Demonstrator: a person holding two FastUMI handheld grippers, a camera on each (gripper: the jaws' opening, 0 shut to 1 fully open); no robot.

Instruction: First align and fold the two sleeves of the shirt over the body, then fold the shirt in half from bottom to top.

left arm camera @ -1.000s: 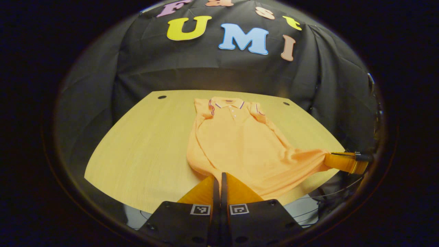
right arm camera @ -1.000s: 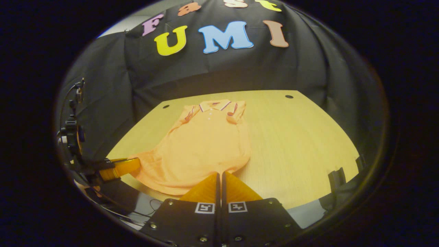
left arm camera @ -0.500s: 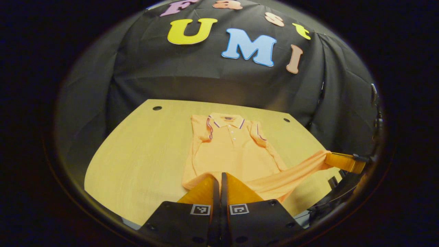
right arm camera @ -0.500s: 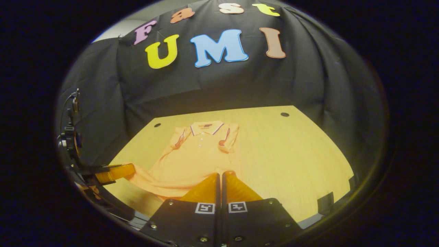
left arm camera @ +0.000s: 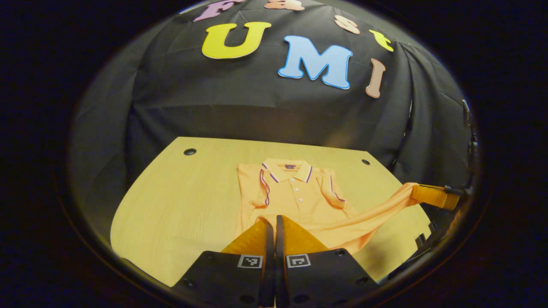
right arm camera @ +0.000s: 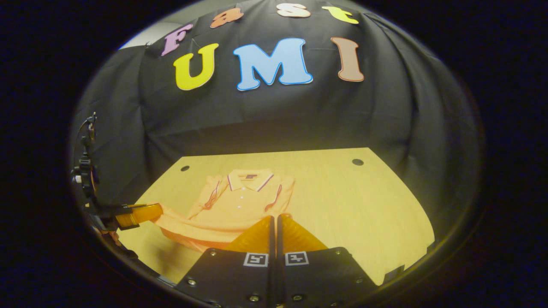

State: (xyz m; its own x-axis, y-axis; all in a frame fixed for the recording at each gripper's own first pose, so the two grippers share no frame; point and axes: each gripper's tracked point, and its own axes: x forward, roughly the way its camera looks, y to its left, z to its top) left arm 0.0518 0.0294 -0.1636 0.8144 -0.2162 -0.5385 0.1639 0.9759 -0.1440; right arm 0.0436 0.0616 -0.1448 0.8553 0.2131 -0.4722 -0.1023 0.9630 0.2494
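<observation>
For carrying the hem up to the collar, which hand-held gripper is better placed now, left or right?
Neither: both. The left hand-held gripper and right hand-held gripper each pinch a hem corner of the shirt, sleeves already folded in.

Dim booth, warm yellowish cast in both views. Light from above: table [left arm camera: 180, 201] brightest, mild sheen toward far edge; wall cloth dark, folds faint. Soft shadow under lifted shirt [left arm camera: 299, 196] hem near front edge. Strong fisheye bend, table edges curve. Rim darkens, smears. Centre fairly sharp, slight softness, grain in dark areas
</observation>
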